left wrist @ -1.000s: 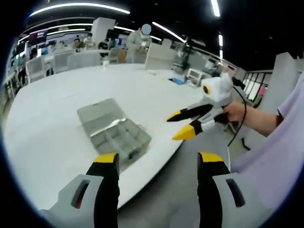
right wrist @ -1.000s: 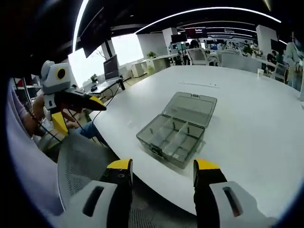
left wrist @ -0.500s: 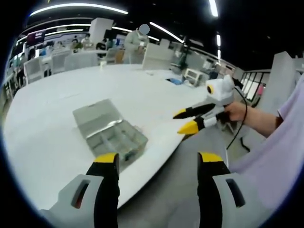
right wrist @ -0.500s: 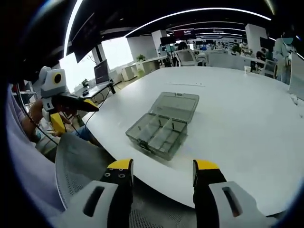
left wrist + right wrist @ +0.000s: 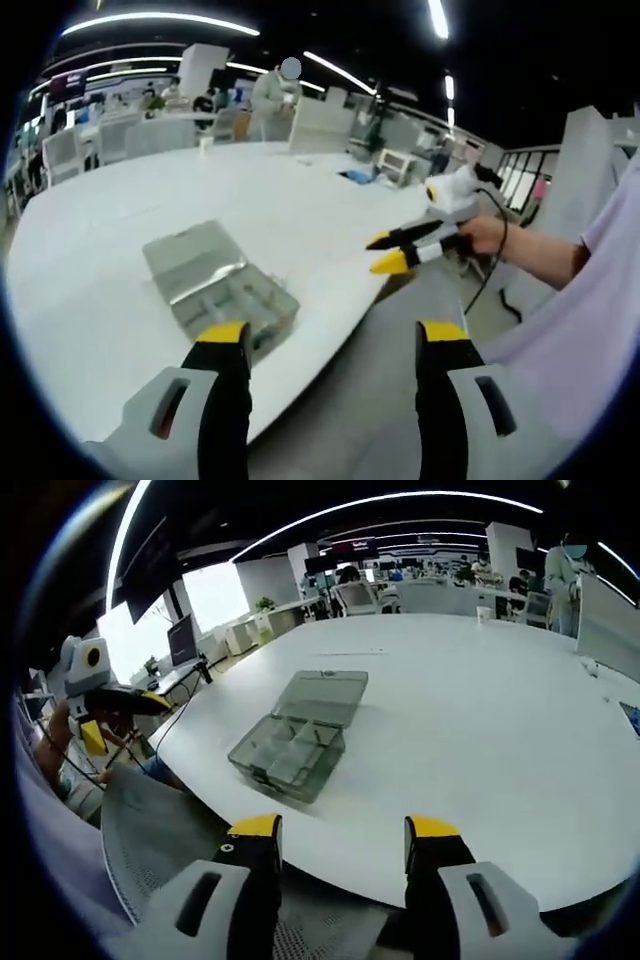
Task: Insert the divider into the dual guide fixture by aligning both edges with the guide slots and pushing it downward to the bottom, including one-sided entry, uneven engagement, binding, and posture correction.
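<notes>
Both my hands have drifted back from the white round table, so the translucent grey compartment box with its open lid looks smaller, sitting near the table's closest edge. My left gripper and right gripper gape empty. No divider held yet; approach must restart.

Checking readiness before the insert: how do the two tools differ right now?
In the left gripper view, the left tool has its yellow tips spread wide apart, while the right tool, held by a hand, has tips nearly together. Both are empty and held off the white table, away from the open grey box.
</notes>
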`<action>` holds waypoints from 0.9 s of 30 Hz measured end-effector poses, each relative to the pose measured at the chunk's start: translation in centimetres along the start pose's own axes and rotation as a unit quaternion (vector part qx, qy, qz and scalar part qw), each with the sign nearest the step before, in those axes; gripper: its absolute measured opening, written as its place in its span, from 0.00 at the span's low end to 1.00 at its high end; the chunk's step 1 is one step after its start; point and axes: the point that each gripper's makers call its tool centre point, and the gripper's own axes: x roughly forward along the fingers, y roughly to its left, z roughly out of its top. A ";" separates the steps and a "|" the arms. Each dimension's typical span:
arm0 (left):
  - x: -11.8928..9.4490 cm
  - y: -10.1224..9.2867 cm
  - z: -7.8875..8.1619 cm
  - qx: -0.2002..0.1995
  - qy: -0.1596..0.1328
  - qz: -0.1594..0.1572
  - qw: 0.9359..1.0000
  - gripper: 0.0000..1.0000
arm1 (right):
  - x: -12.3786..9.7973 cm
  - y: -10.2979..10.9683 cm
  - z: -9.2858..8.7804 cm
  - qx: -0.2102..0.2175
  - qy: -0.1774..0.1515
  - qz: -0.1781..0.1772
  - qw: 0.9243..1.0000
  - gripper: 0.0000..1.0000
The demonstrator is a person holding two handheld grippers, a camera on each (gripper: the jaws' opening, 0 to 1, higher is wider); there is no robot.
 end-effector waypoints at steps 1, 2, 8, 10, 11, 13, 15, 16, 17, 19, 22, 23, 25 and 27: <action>0.0 -0.1 0.1 0.001 0.000 -0.002 1.000 0.65 | -0.1 -0.2 0.0 0.000 0.001 -0.002 1.000 0.45; 0.1 -0.2 0.2 0.003 0.000 -0.004 1.000 0.65 | -0.1 -0.4 -0.1 0.001 0.002 -0.005 1.000 0.45; 0.2 -1.3 1.1 0.008 -0.005 -0.019 1.000 0.65 | 0.0 -2.0 -0.6 0.023 0.002 -0.023 0.999 0.45; 0.4 -1.7 1.2 0.012 -0.004 -0.025 1.000 0.65 | 0.3 -2.6 -0.8 0.026 0.004 -0.030 0.999 0.45; 0.5 -1.9 1.3 0.015 -0.003 -0.028 1.000 0.65 | 0.4 -2.9 -1.0 0.028 0.007 -0.033 0.999 0.45; 0.7 -2.3 1.5 0.017 -0.004 -0.032 0.999 0.65 | 0.9 -3.7 -1.4 0.034 0.013 -0.040 0.999 0.45; 0.8 -2.6 1.6 0.018 -0.004 -0.037 0.999 0.65 | 1.2 -4.3 -1.7 0.040 0.021 -0.047 0.998 0.45; 0.8 -2.7 1.7 0.019 -0.004 -0.039 0.999 0.65 | 1.5 -4.8 -1.9 0.043 0.024 -0.050 0.998 0.45; 0.9 -2.9 1.7 0.020 -0.004 -0.040 0.999 0.65 | 1.6 -5.1 -2.1 0.047 0.028 -0.053 0.997 0.44; 0.9 -3.1 1.8 0.022 -0.004 -0.043 0.999 0.65 | 1.9 -5.6 -2.4 0.053 0.034 -0.057 0.996 0.44; 0.9 -3.2 1.9 0.022 -0.004 -0.045 0.999 0.65 | 2.3 -6.2 -2.8 0.057 0.042 -0.062 0.996 0.44; 1.0 -3.2 1.9 0.022 -0.003 -0.045 0.999 0.65 | 2.5 -6.4 -3.0 0.058 0.043 -0.062 0.995 0.44; 1.0 -3.1 1.9 0.022 -0.003 -0.046 0.999 0.65 | 2.8 -6.6 -3.2 0.060 0.048 -0.064 0.995 0.44; 1.0 -3.1 1.9 0.022 -0.002 -0.045 0.999 0.65 | 3.1 -7.0 -3.4 0.064 0.053 -0.066 0.994 0.44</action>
